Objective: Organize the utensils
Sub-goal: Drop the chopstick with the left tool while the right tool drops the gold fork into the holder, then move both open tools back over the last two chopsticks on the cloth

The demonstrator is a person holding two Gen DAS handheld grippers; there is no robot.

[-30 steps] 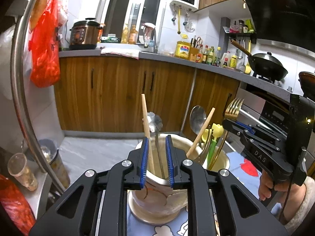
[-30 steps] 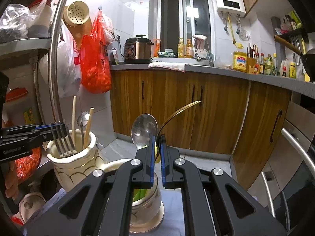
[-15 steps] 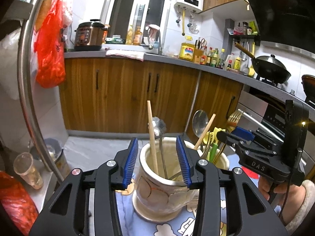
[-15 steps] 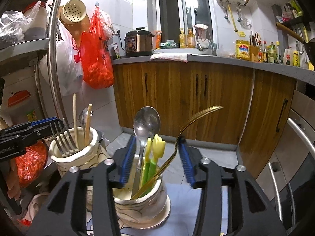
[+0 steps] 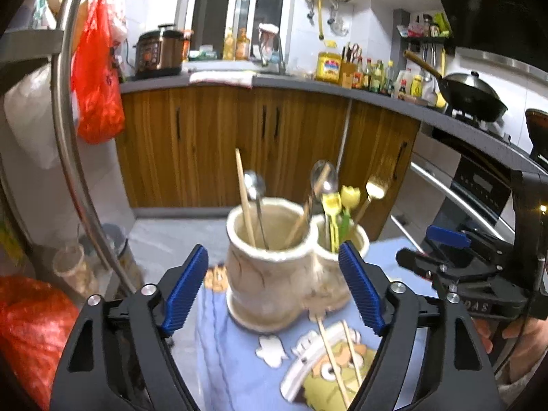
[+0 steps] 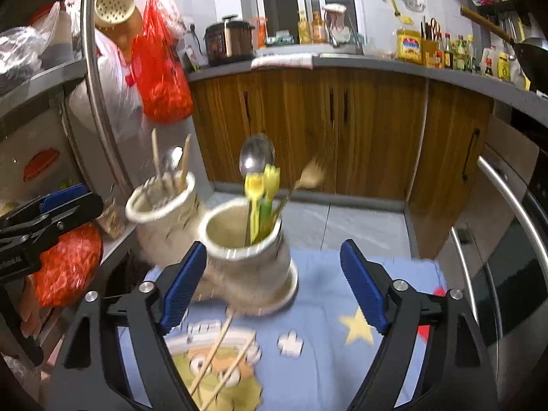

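Note:
Two cream ceramic holders stand side by side on a blue cartoon cloth (image 5: 239, 352). The left holder (image 5: 270, 274) holds wooden chopsticks and a metal spoon. The right holder (image 6: 250, 267) holds a large steel spoon (image 6: 257, 156), yellow-green plastic utensils and a gold fork (image 6: 310, 173). Two loose chopsticks (image 6: 219, 359) lie on the cloth in front. My left gripper (image 5: 274, 291) is wide open and empty, in front of the left holder. My right gripper (image 6: 274, 287) is wide open and empty, in front of the right holder.
A metal rack post (image 5: 68, 137) and red bags (image 5: 99, 102) stand at the left. Wooden cabinets (image 5: 274, 144) run behind. An oven (image 6: 507, 257) is at the right. The other gripper (image 5: 479, 281) shows at the right of the left wrist view.
Both grippers opened wide and drew back from the holders. The fork the left gripper held now stands in the left holder, and the gold fork in the right holder.

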